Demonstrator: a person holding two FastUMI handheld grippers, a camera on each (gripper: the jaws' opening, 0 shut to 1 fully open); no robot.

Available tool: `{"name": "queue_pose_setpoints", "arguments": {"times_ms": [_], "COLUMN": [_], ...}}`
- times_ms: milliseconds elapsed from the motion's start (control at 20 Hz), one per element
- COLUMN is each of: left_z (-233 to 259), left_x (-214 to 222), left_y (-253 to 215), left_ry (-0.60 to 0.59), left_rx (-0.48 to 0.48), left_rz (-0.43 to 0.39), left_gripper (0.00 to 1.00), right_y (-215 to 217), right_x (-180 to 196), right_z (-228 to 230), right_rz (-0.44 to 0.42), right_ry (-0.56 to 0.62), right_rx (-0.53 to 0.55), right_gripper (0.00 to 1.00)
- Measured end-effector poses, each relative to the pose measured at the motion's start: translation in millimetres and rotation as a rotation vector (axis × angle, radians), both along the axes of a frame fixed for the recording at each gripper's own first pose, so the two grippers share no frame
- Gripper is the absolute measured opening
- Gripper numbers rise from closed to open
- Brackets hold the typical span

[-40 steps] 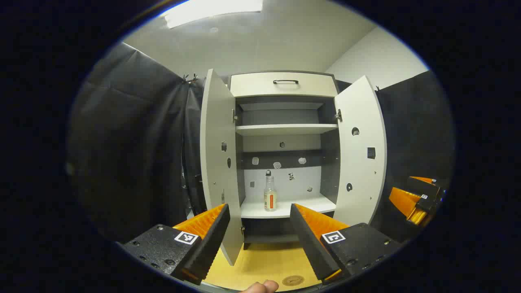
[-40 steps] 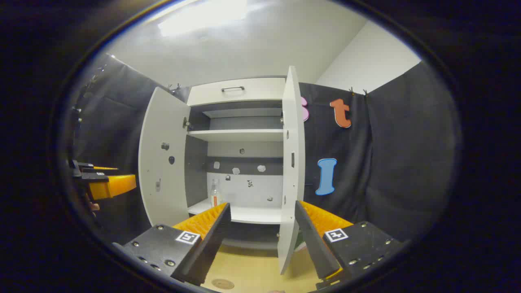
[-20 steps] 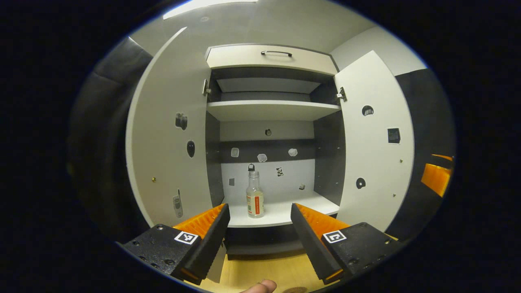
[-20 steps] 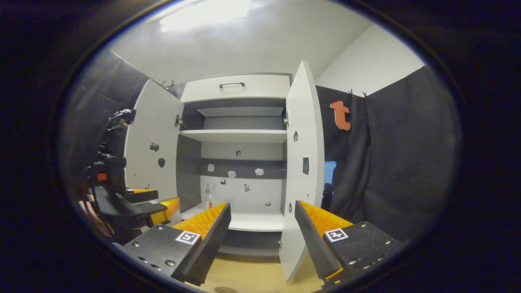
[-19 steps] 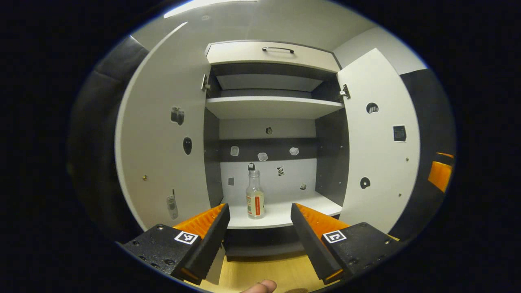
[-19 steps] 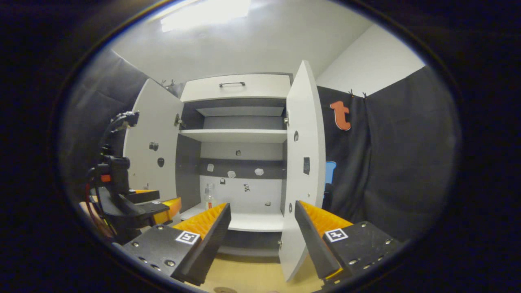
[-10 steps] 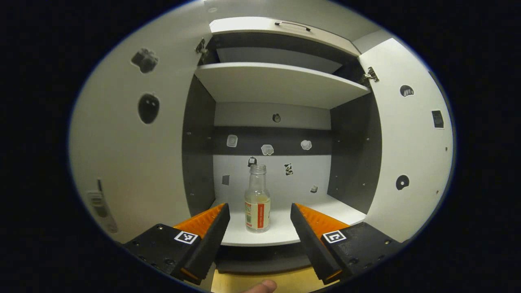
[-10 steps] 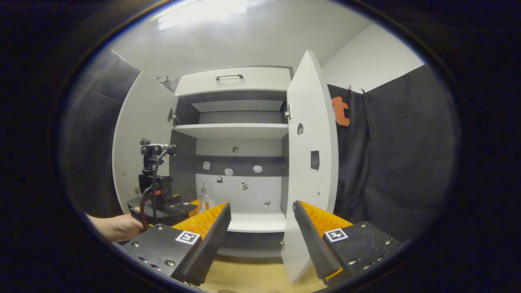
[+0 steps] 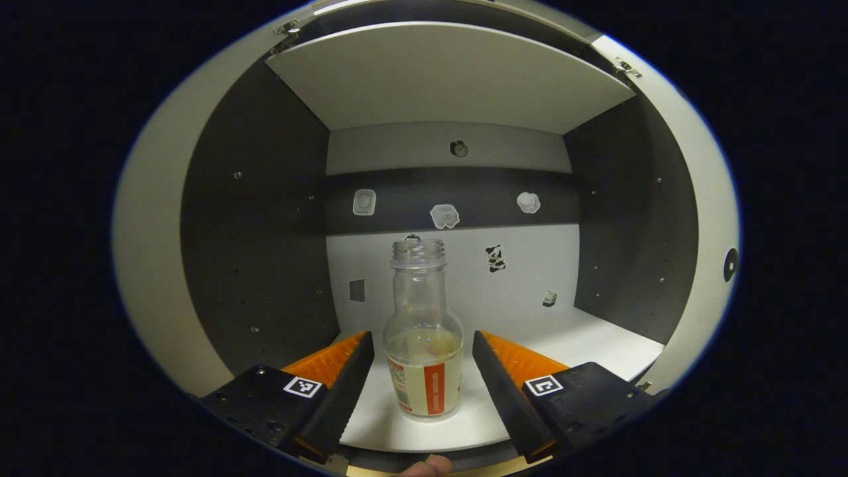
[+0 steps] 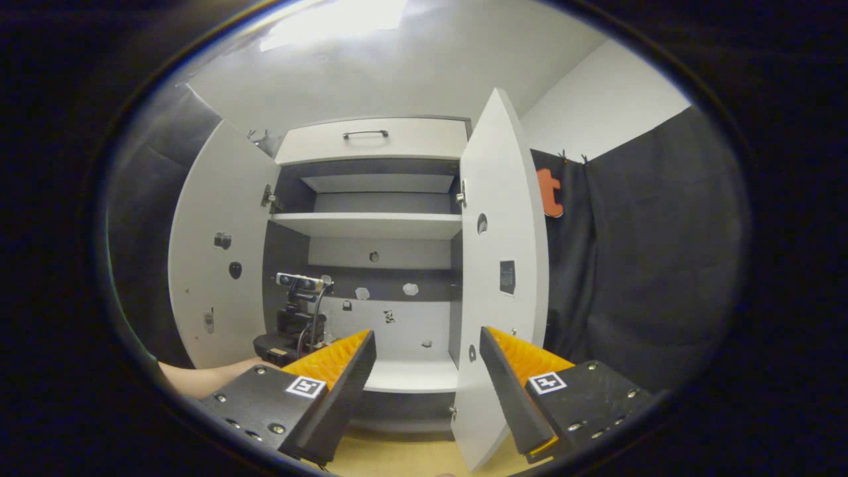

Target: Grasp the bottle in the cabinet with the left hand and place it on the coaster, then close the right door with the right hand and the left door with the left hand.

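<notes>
A clear glass bottle [image 9: 424, 331], uncapped and with a white and red label, stands upright on the cabinet's lower shelf [image 9: 576, 344]. My left gripper [image 9: 421, 339] is open, one finger on each side of the bottle's lower body with a small gap at both. In the right gripper view the left gripper's camera mount [image 10: 299, 283] shows inside the cabinet, with a forearm [image 10: 199, 377] behind it. My right gripper [image 10: 427, 341] is open and holds nothing, in front of the cabinet near the open right door [image 10: 503, 265]. The left door [image 10: 212, 265] also stands open.
The upper shelf [image 9: 450, 79] hangs low over the bottle, and dark side walls [image 9: 265, 232] close in on both sides. Small stickers dot the back panel [image 9: 444, 216]. A drawer with a handle [image 10: 364, 134] tops the cabinet. A wooden tabletop [image 10: 397, 458] lies below.
My left gripper has moved forward into the cabinet until the bottle stands between its fingers. The right gripper has stayed almost where it was.
</notes>
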State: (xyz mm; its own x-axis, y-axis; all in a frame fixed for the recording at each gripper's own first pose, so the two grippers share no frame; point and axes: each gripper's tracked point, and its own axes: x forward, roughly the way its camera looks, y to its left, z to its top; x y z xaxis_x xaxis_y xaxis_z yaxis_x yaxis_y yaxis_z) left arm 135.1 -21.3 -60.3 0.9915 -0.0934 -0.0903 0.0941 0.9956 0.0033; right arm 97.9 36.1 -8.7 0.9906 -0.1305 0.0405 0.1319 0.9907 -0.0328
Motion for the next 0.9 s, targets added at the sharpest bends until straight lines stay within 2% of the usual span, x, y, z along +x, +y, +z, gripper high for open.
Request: {"name": "queue_pose_setpoints", "arguments": {"times_ms": [50,100,150,200,250,300,450,550,800,900], "left_z": [-3.0,-6.0,-11.8,-7.7,-1.7,9.7,46.9,67.4,85.8,77.6], "left_x": [1.4,-1.2,-4.1,-19.5,-28.3,-35.9,-57.5,-84.1,-164.4,-195.7], "left_y": [0.7,-4.5,-7.6,-7.3,-7.3,-8.7,-10.5,-17.4,-20.2,-16.8], "left_ry": [0.015,0.040,0.085,0.104,0.090,0.052,-0.027,-0.049,-0.044,-0.022], "left_rx": [0.000,-0.002,-0.003,-0.001,-0.007,-0.019,-0.024,-0.038,-0.102,-0.106], "left_rz": [0.007,-0.023,-0.050,-0.063,-0.070,-0.079,-0.106,-0.126,-0.161,-0.151], "left_gripper": [0.95,0.95,0.93,0.83,0.80,0.80,0.80,0.80,0.79,0.80], "right_y": [-2.7,-7.4,-13.1,-16.1,-16.8,-18.7,-22.8,-20.6,-19.4,-19.5], "right_x": [-4.2,-7.8,-13.6,-19.9,-25.5,-30.8,-48.1,-56.4,-84.5,-95.5], "right_z": [-4.2,-8.2,-10.6,-10.8,-9.7,-7.4,-8.1,-9.0,-2.6,-2.9], "right_rz": [-0.014,-0.032,-0.052,-0.059,-0.060,-0.058,-0.052,-0.035,0.009,0.027], "right_ry": [0.018,0.035,0.050,0.058,0.057,0.052,0.046,0.053,0.044,0.047], "right_rx": [-0.004,-0.011,-0.017,-0.020,-0.020,-0.020,-0.011,0.031,0.055,0.033], "right_gripper": [0.93,0.96,0.93,0.99,0.93,0.96,0.93,0.93,0.98,0.95]}}
